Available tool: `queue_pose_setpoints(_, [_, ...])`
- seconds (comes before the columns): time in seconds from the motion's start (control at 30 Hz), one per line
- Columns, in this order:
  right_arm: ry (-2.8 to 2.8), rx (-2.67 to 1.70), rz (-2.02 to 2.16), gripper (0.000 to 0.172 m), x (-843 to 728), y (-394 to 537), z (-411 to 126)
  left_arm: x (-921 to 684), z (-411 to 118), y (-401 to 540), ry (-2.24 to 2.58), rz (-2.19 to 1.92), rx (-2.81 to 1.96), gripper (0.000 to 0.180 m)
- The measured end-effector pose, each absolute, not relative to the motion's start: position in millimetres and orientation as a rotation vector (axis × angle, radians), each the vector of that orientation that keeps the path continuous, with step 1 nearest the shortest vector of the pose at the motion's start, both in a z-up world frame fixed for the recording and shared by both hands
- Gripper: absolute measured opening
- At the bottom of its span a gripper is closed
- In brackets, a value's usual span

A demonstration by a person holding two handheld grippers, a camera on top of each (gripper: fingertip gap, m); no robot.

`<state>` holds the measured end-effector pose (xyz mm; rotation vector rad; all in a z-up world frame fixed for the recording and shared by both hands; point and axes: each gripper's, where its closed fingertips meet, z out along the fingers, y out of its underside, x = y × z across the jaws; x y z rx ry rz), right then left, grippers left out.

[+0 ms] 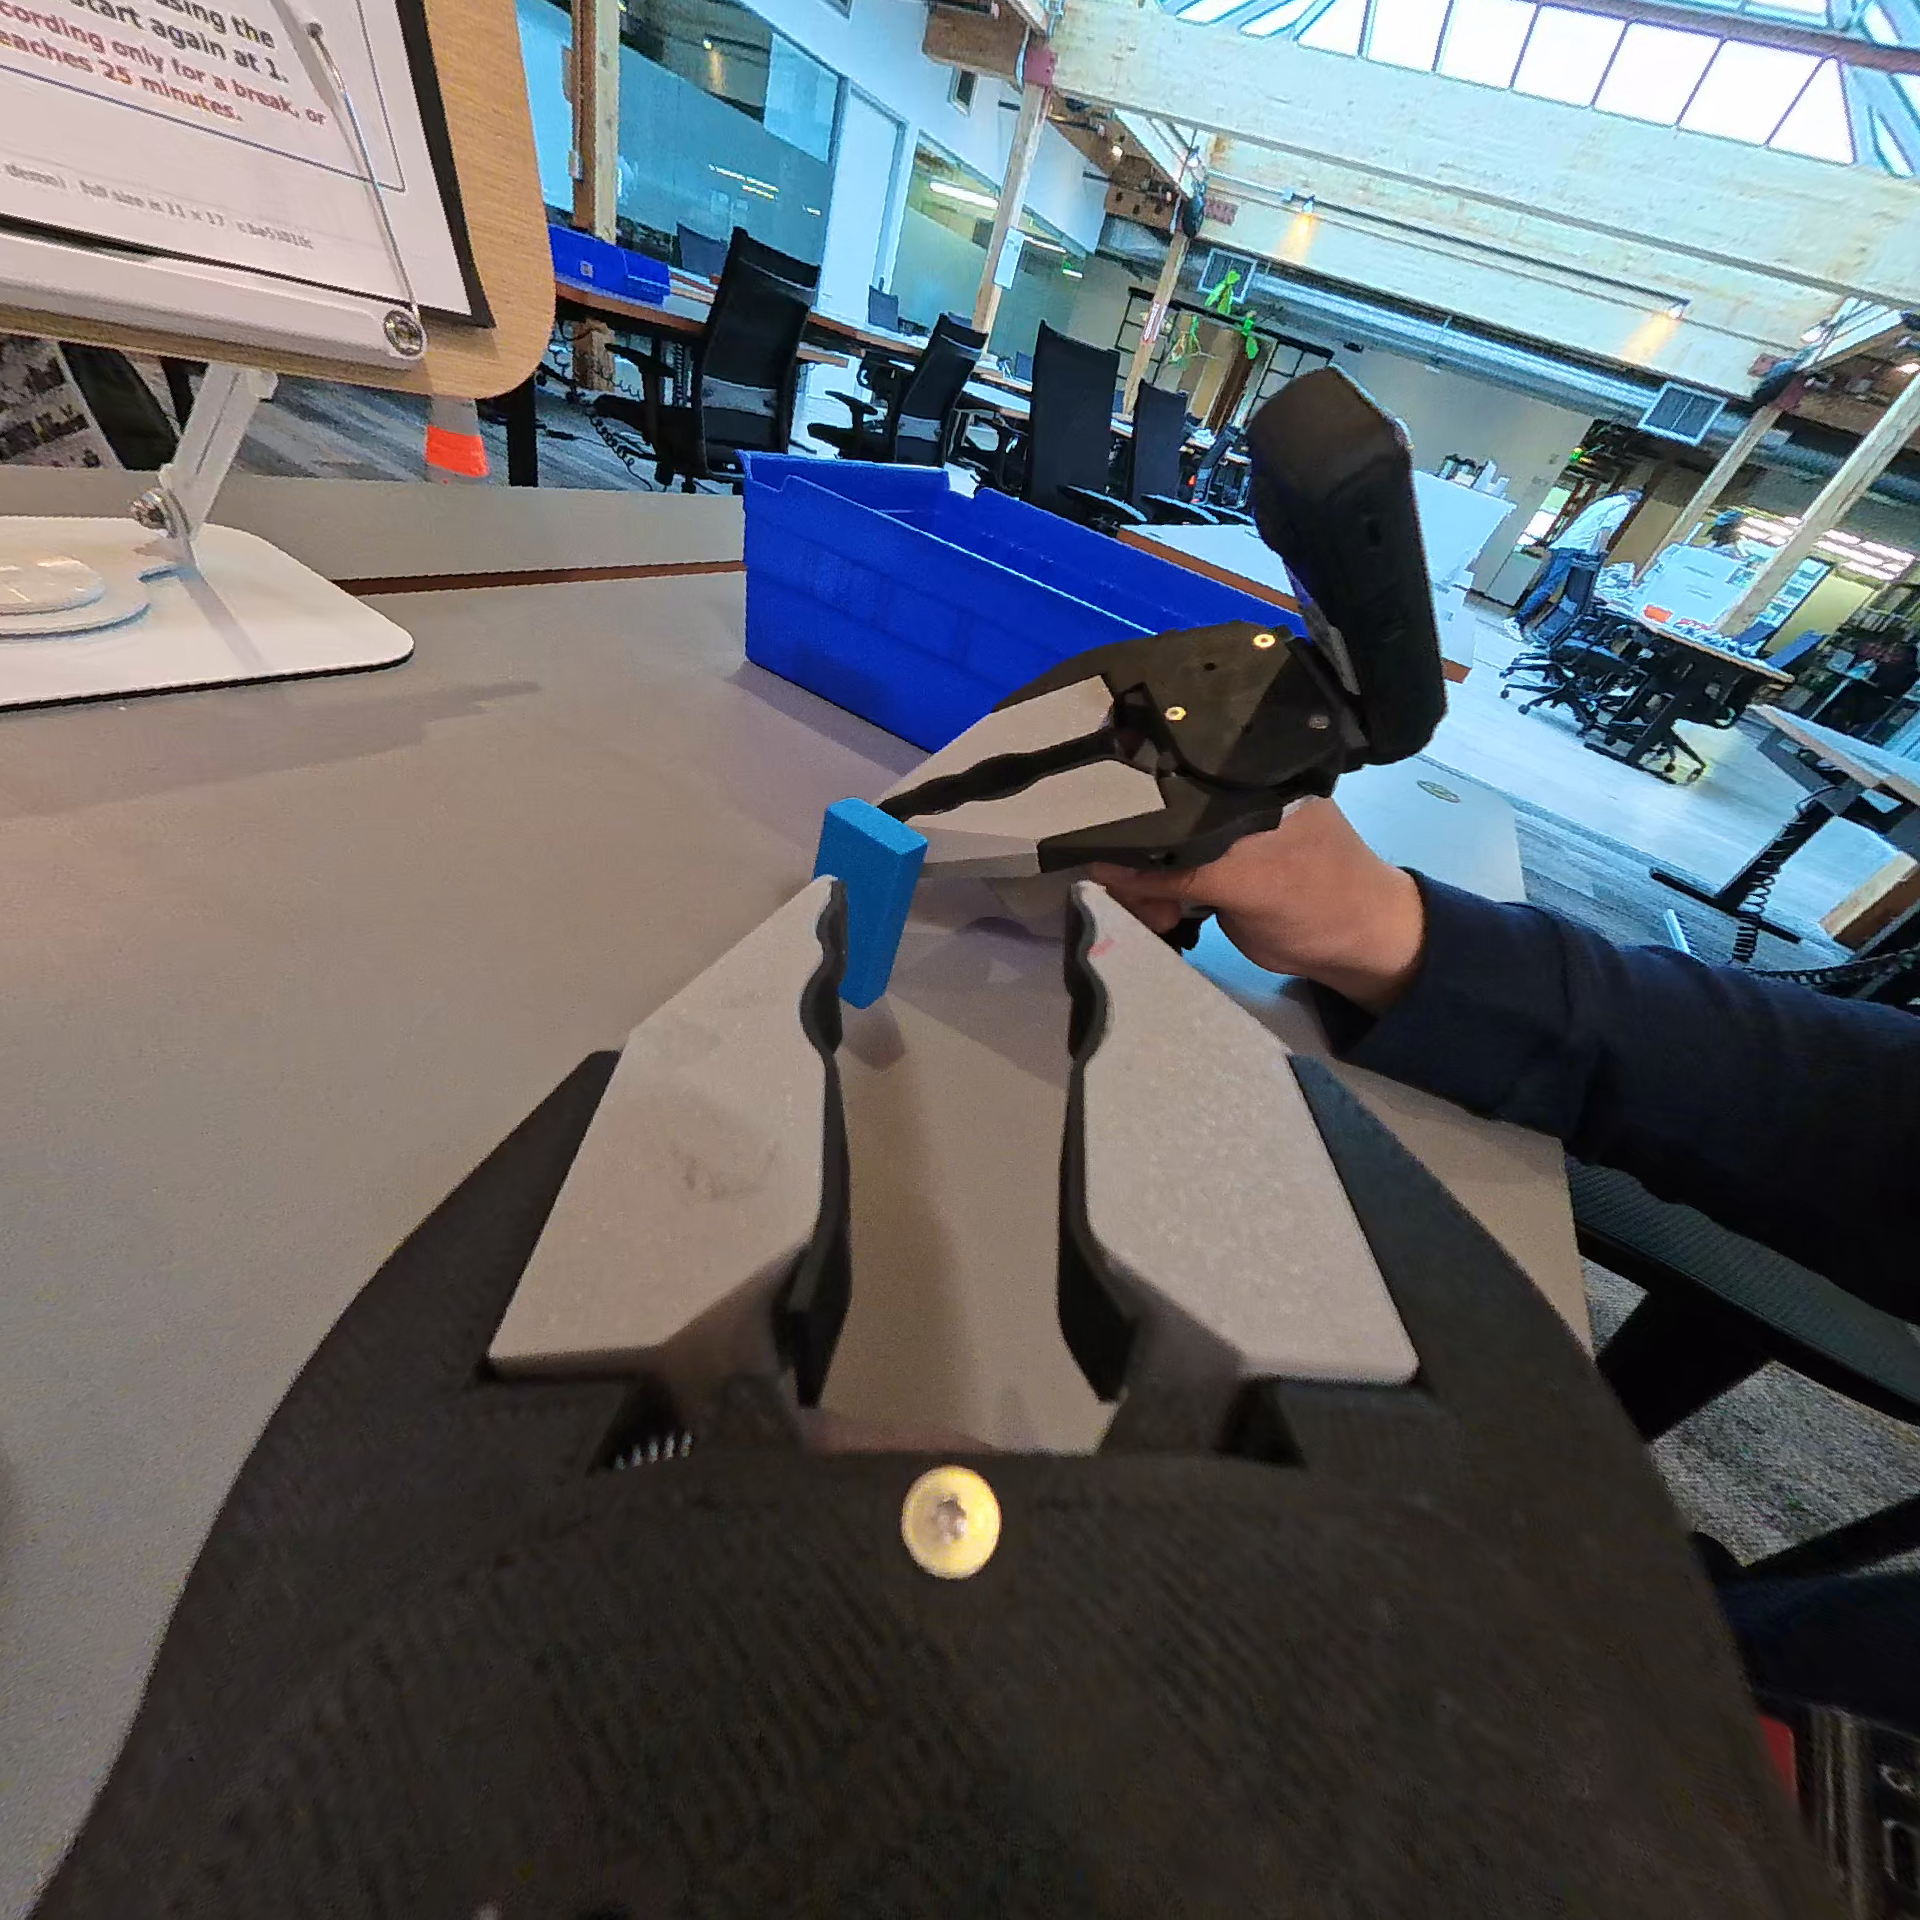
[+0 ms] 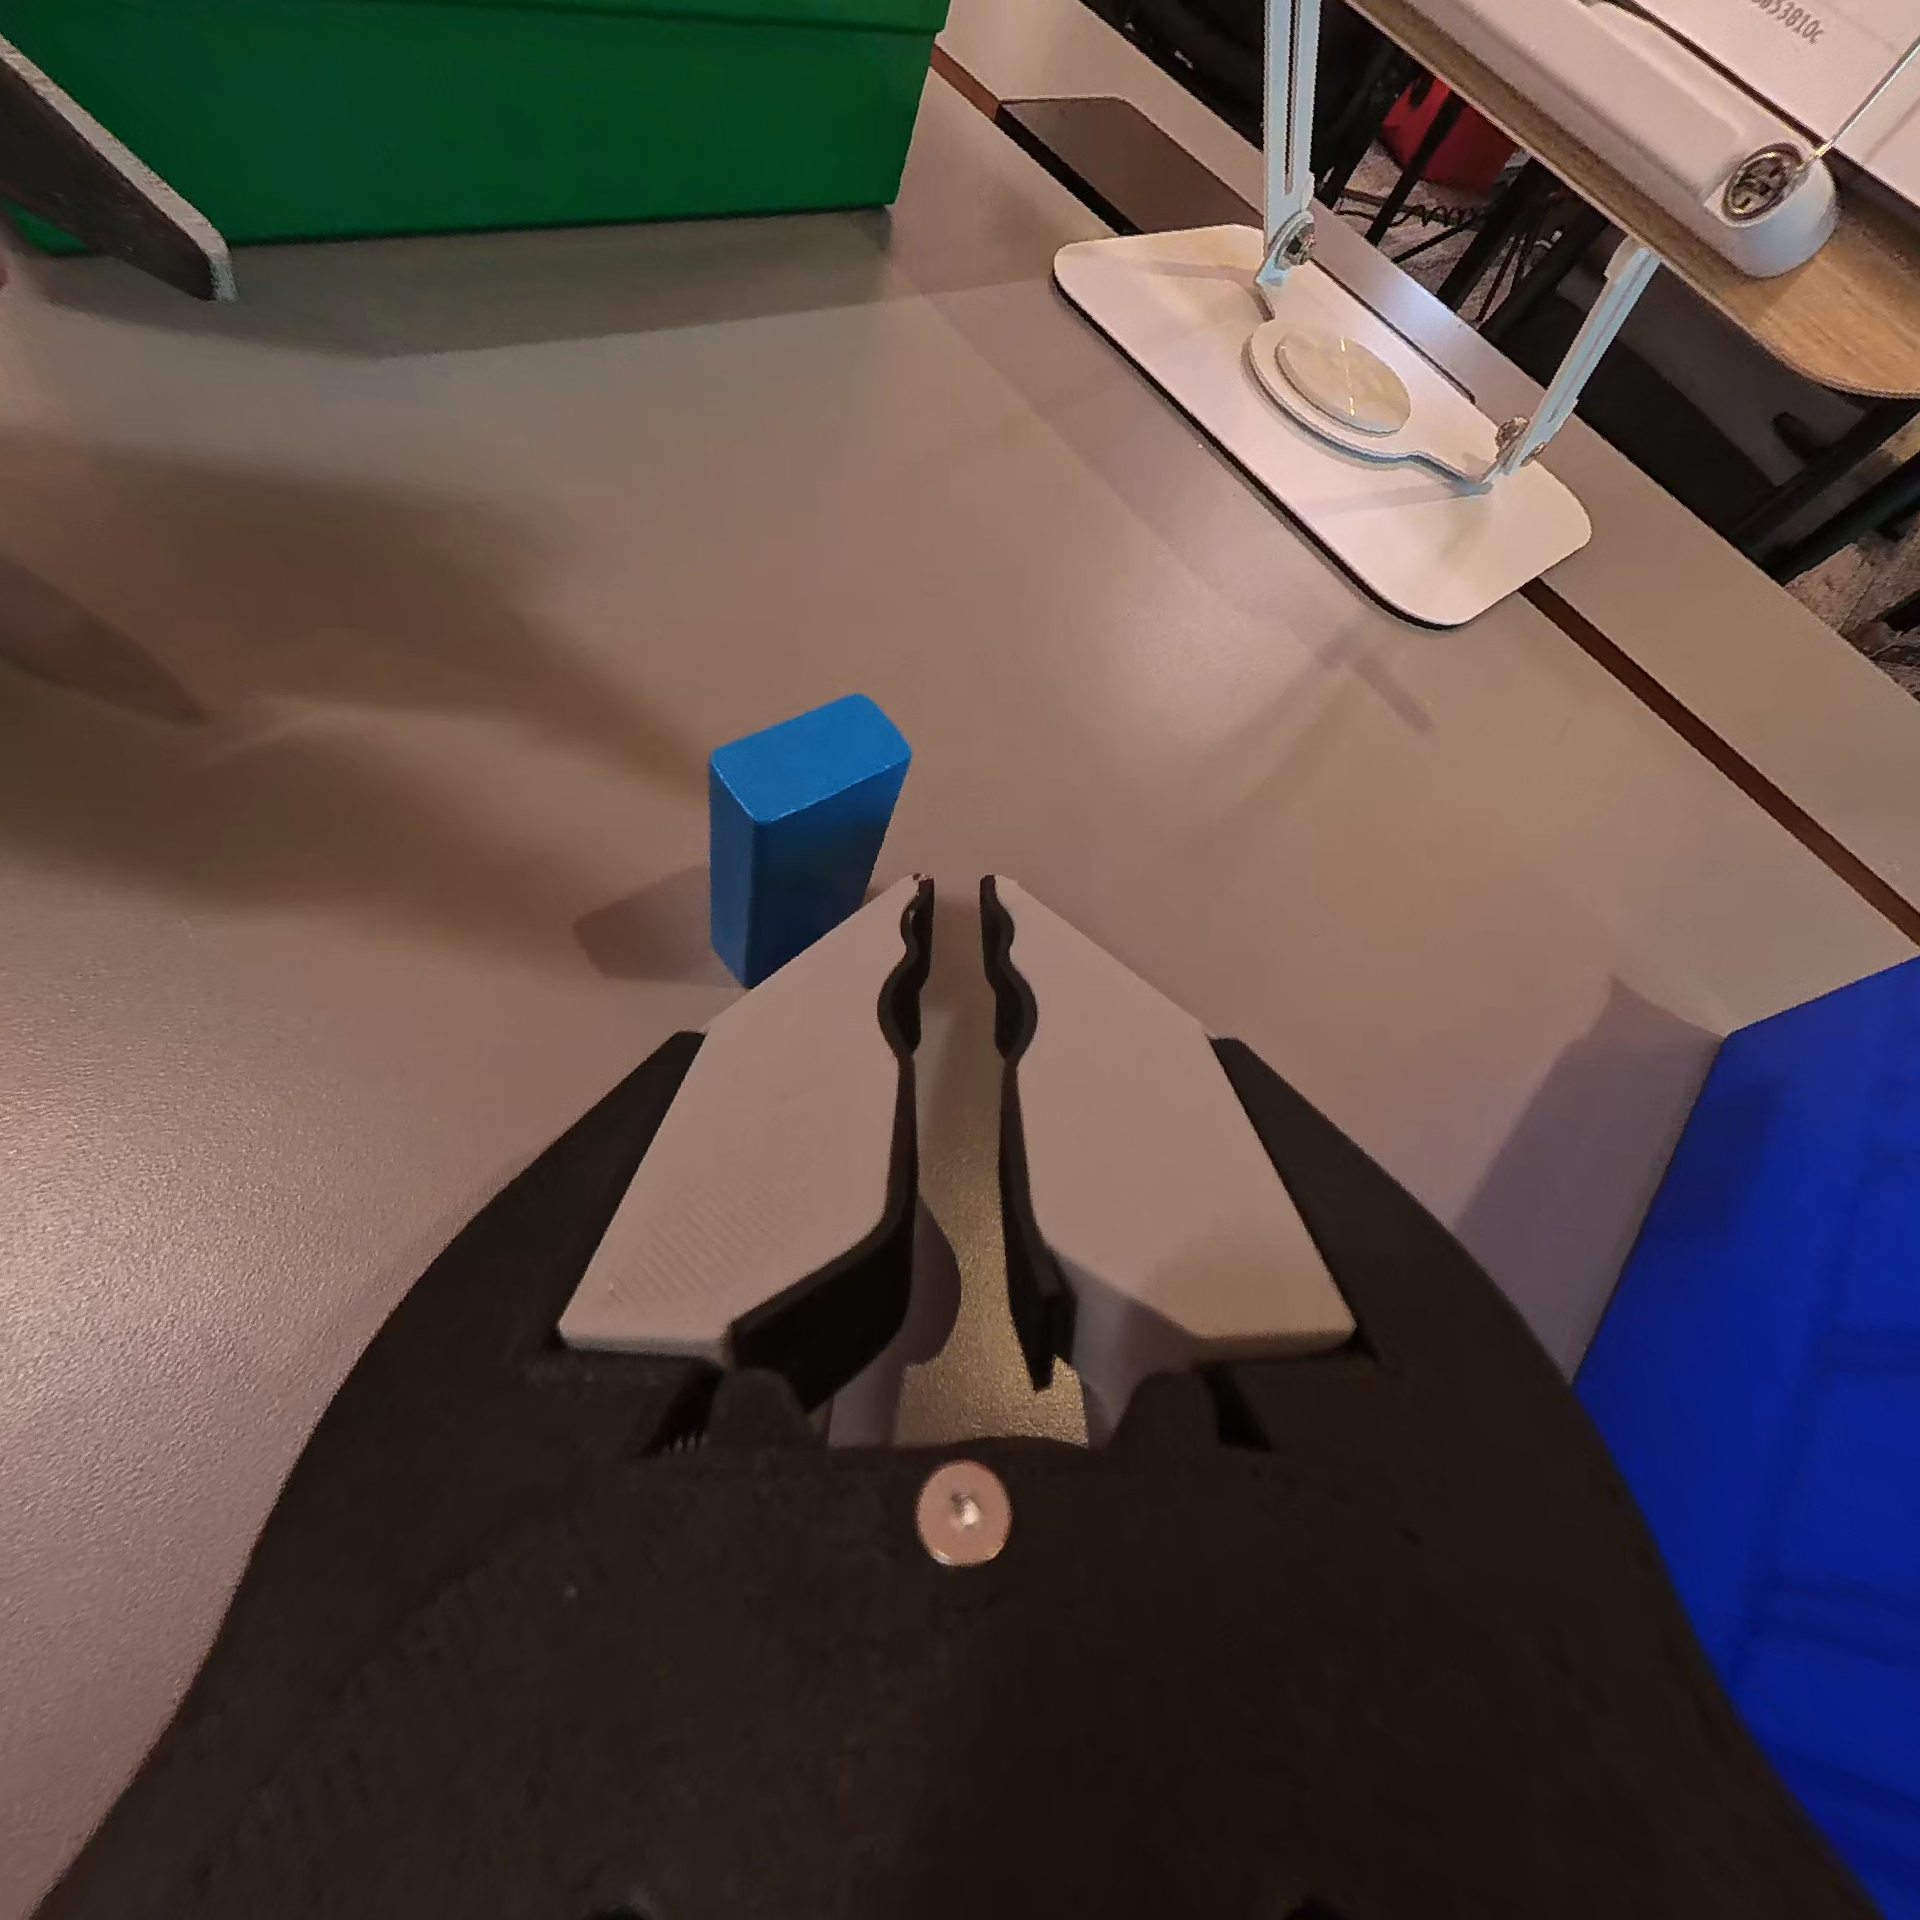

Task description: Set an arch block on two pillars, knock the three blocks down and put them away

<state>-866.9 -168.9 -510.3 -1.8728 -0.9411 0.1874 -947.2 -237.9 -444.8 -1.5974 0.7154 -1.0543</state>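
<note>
Left wrist view: one blue block (image 1: 871,899) stands on end on the grey table (image 1: 364,935), centre of frame, just past the tip of the left finger (image 1: 727,1091) of the left gripper (image 1: 951,904). The block's base shows on the table between the two fingertips, close to the left one; touching or not, cannot tell. Left gripper jaws stand well apart, table visible between them, nothing gripped.

Right gripper (image 1: 883,810) comes in from the right of the frame, held by a hand (image 1: 1278,894) in a dark blue sleeve. Its tips lie at the block's upper edge; contact cannot be judged here. A blue bin (image 1: 914,613) sits on the table behind it, upper centre. White stand base (image 1: 208,613) at left edge, with a board of paper above it.

Right wrist view: the block (image 2: 795,831) is upright at frame centre, just left of and beyond the right gripper (image 2: 956,888). Jaws nearly closed, a narrow slit remains between the pads, bare table seen through it; nothing held. The block lies outside the jaws, beside the left finger (image 2: 790,1091).

Green bin (image 2: 468,114) at upper left, blue bin (image 2: 1787,1351) at right edge, stand base (image 2: 1351,416) upper right. No other blocks in either view.
</note>
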Motion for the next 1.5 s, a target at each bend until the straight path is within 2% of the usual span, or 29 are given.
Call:
queue_pose_setpoints(0.33, [-0.956, -1.869, 0.170, 0.007, -867, -169, -512, -953, -428, -240, 0.691, -1.023, -1.507, 0.042])
queue_pose_setpoints(0.5, [-0.964, -1.870, 0.160, 0.007, -866, -170, -513, -1056, -337, -215, 0.262, -0.667, -1.220, 0.022])
queue_pose_setpoints(0.57, [-0.971, -1.877, 0.157, 0.007, -866, -170, -514, -1101, -312, -199, 0.141, -0.526, -1.259, 0.022])
queue_pose_setpoints(0.67, [-0.998, -1.868, 0.142, 0.007, -868, -172, -516, -1160, -303, -156, 0.049, -0.284, -1.461, 0.033])
queue_pose_setpoints(0.73, [-1.022, -1.860, 0.123, 0.007, -870, -173, -517, -1183, -317, -122, 0.045, -0.218, -1.624, 0.043])
queue_pose_setpoints(0.8, [-1.041, -1.858, 0.102, 0.007, -871, -174, -519, -1190, -352, -88, 0.052, -0.242, -1.839, 0.054])
queue_pose_setpoints(0.93, [-1.052, -1.848, 0.092, 0.008, -872, -175, -519, -1204, -443, -47, 0.072, -0.156, -2.238, 0.055])
queue_pose_setpoints(1.1, [-1.042, -1.851, 0.109, 0.008, -871, -177, -518, -1205, -505, -20, -0.017, -0.144, -2.445, 0.057])
queue_pose_setpoints(1.23, [-1.056, -1.851, 0.122, 0.008, -873, -178, -518, -1210, -533, -16, -0.047, -0.079, -2.567, 0.058])
queue_pose_setpoints(1.37, [-1.083, -1.846, 0.122, 0.008, -877, -181, -520, -1210, -537, -17, -0.087, -0.128, -2.593, 0.059])
queue_pose_setpoints(1.47, [-1.101, -1.839, 0.117, 0.008, -881, -183, -521, -1209, -537, -23, -0.102, -0.187, -2.597, 0.037])
queue_pose_setpoints(1.5, [-1.106, -1.835, 0.114, 0.008, -881, -184, -521, -1211, -537, -25, -0.117, -0.197, -2.591, 0.036])
